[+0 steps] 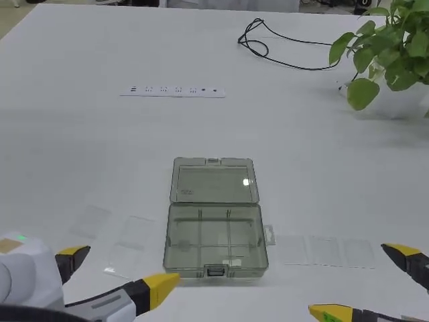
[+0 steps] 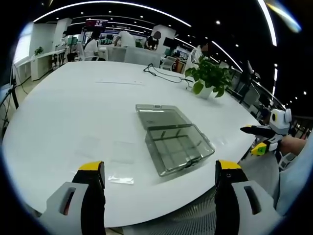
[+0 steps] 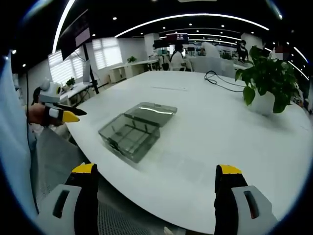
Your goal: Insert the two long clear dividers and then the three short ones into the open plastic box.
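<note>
The clear plastic box (image 1: 214, 231) lies open near the table's front edge, with its lid (image 1: 214, 181) folded back flat. Faint lines cross its tray; I cannot tell whether they are dividers. Clear dividers lie flat on the table to the box's left (image 1: 137, 231) and to its right (image 1: 325, 249). My left gripper (image 1: 117, 270) hovers open at the front left, short of the box (image 2: 176, 142), with one clear divider (image 2: 121, 179) just ahead of it. My right gripper (image 1: 365, 282) hangs open at the front right, empty, facing the box (image 3: 132, 132).
A white power strip (image 1: 173, 90) lies at the back middle, and a black cable (image 1: 268, 50) coils beyond it. A potted plant (image 1: 389, 47) stands at the back right. The table's near edge runs just under both grippers. People sit at distant desks.
</note>
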Demonstrator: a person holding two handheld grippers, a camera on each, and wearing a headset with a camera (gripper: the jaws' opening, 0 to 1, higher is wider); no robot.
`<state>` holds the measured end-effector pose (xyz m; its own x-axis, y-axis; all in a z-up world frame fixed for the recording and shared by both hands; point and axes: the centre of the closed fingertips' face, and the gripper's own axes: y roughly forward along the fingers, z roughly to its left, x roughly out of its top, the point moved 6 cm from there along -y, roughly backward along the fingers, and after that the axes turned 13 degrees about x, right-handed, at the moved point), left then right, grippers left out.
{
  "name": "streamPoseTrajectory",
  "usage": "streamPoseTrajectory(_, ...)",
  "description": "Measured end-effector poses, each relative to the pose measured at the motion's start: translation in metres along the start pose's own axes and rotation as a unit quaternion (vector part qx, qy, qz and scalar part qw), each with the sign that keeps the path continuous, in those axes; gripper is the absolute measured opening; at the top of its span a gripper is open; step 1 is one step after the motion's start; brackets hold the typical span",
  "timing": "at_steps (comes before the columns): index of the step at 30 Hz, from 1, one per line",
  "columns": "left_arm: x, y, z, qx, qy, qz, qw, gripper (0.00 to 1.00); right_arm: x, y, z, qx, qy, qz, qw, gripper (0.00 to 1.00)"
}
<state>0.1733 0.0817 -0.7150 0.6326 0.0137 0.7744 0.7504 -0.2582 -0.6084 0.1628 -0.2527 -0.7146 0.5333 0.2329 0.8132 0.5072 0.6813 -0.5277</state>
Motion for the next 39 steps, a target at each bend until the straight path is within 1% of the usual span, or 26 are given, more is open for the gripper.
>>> streamPoseTrajectory(8, -0.0002, -0.0031, -0.0005, 0.003, -0.001, -0.002, 1.0, 0.95, 0.0, -0.001, -0.0009, -0.001, -0.003, -0.002, 1.0, 1.0)
streamPoseTrajectory(13, 0.0002, -0.0036, -0.0004, 0.0, -0.005, -0.002, 1.0, 0.95, -0.0021, -0.0022, -0.0013, -0.001, -0.002, 0.003, 1.0, 1.0)
streamPoseTrajectory(17, 0.0003, -0.0042, -0.0001, -0.001, -0.008, -0.003, 1.0, 0.95, 0.0001, -0.0022, -0.001, 0.001, -0.005, 0.002, 1.0, 1.0)
streamPoseTrajectory(20, -0.0009, -0.005, 0.0008, 0.0, -0.005, -0.002, 1.0, 0.95, 0.0017, -0.0023, -0.0007, 0.002, -0.006, -0.001, 1.0, 1.0)
streamPoseTrajectory(30, -0.0039, -0.0074, 0.0051, 0.006, -0.008, -0.004, 0.9999, 0.95, 0.0009, -0.0055, -0.0014, -0.006, -0.007, -0.007, 0.9999, 1.0)
streamPoseTrajectory(39, -0.0032, -0.0081, 0.0041, 0.005, -0.009, -0.006, 0.9999, 0.96, 0.0025, -0.0072, -0.0036, -0.009, -0.01, -0.007, 0.9999, 1.0)
